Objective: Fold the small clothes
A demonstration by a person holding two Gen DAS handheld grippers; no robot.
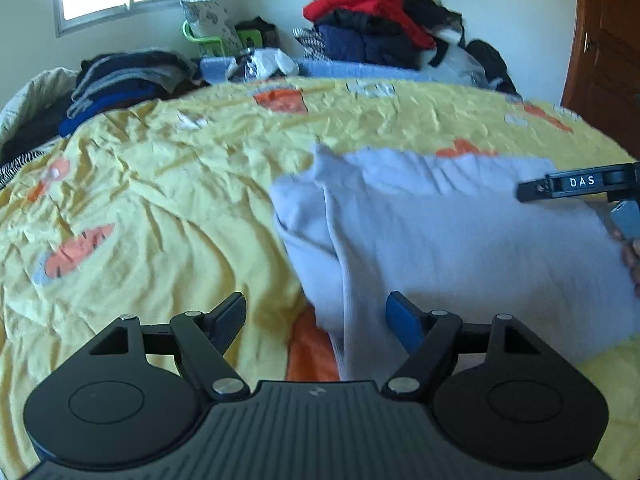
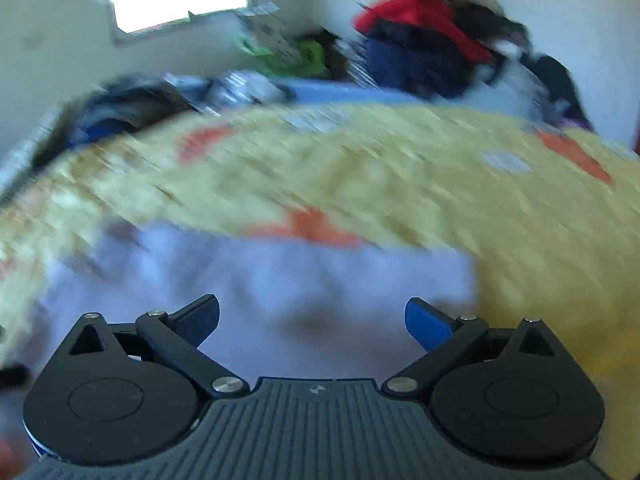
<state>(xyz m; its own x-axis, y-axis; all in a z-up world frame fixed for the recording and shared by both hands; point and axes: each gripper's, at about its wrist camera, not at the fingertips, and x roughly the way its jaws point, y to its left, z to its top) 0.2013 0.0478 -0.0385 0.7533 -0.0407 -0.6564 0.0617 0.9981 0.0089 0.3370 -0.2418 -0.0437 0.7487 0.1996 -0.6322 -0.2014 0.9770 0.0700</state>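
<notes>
the left wrist view is sharp and shows the right gripper (image 1: 576, 186) reaching in over the far right part of the light blue garment (image 1: 440, 240), with fingers of the person's hand (image 1: 632, 256) just behind it; the right wrist view is smeared by motion and shows no other gripper. the garment lies partly folded on the yellow bedspread (image 1: 160, 184). beyond the bedspread a green basket (image 1: 208, 38) holds a patterned bag. the left gripper (image 1: 316, 320) hovers at the garment's near edge, jaws released. the right gripper (image 2: 312, 320) hangs over the garment (image 2: 280, 288), jaws spread, grasping nothing.
</notes>
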